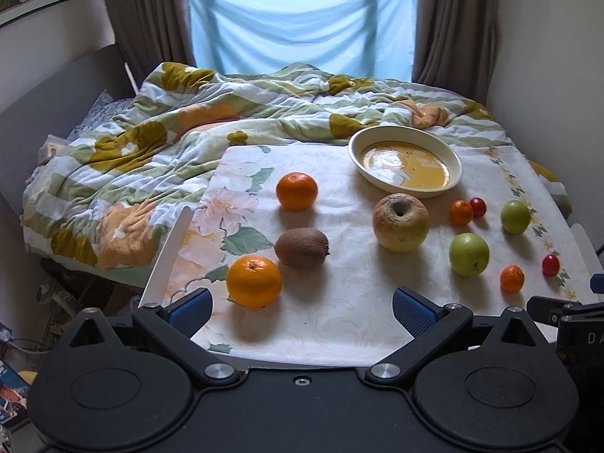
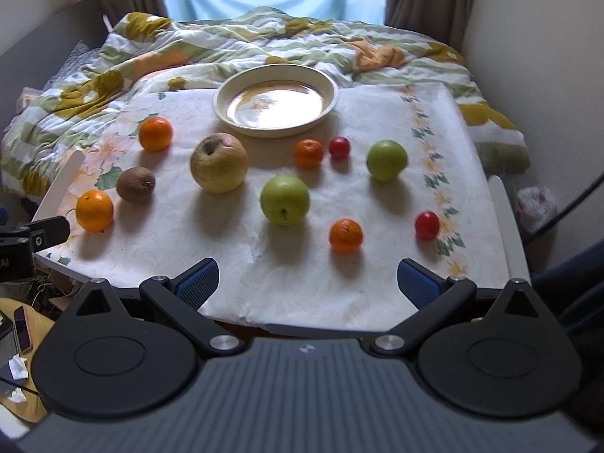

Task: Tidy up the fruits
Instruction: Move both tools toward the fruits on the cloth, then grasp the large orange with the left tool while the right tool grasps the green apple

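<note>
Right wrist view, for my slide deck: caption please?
Open right gripper facing scattered fruit and an empty plate on a floral-clothed table.

oranges (large): 2, far-left one (image 1: 296,191) and near-left one (image 1: 253,281)
small mandarins: 2, one by the plate (image 1: 460,212), one near the front (image 1: 512,278)
kiwi (image 1: 301,247): 1
yellowish apple (image 1: 401,222): 1, biggest fruit
green apples: 2, near one (image 1: 469,254), far-right one (image 1: 515,216)
small red fruits, prob. cherry tomatoes: 2, one beside the mandarin (image 1: 477,206), one at right edge (image 1: 550,264)
cream plate (image 1: 455,158): 1, no fruit in it
fruit total: 10, all on the surface
grippers: 2, left gripper (image 1: 302,307), right gripper (image 2: 307,281)
</note>
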The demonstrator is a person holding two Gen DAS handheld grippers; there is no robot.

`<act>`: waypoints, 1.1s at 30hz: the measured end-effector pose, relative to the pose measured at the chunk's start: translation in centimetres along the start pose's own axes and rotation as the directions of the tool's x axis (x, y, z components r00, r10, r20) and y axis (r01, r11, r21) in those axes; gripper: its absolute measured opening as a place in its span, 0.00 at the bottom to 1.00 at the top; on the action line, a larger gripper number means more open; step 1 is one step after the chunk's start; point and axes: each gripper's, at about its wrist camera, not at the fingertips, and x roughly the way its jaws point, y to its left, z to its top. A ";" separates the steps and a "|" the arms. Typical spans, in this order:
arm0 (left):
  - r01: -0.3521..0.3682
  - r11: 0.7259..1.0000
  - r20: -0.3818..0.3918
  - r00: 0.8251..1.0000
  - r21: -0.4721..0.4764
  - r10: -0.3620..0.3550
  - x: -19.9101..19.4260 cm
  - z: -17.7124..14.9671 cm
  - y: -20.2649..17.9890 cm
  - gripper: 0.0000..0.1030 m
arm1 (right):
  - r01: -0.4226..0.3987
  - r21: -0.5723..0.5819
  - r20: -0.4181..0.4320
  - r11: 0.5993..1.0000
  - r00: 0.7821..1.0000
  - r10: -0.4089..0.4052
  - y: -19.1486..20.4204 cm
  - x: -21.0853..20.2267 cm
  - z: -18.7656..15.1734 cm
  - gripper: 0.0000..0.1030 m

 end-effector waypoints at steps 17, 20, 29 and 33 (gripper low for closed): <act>-0.084 0.989 0.026 0.996 -0.120 0.088 7.7 -0.9 2.4 0.95 | -0.085 -0.094 0.061 0.992 0.994 0.091 0.4 8.1 0.9 1.00; -0.084 0.987 0.005 0.996 -0.135 0.085 9.4 -1.3 2.7 0.93 | -0.080 -0.093 0.063 0.993 0.994 0.086 0.6 9.6 0.9 1.00; -0.095 0.986 -0.030 0.995 -0.140 0.092 12.8 -2.1 3.1 0.81 | -0.073 -0.131 0.070 0.989 0.994 0.083 1.4 13.1 0.9 1.00; -0.079 0.986 -0.039 0.996 -0.149 0.074 13.5 -2.0 3.3 0.70 | -0.070 -0.129 0.073 0.989 0.994 0.080 1.4 14.0 1.2 0.97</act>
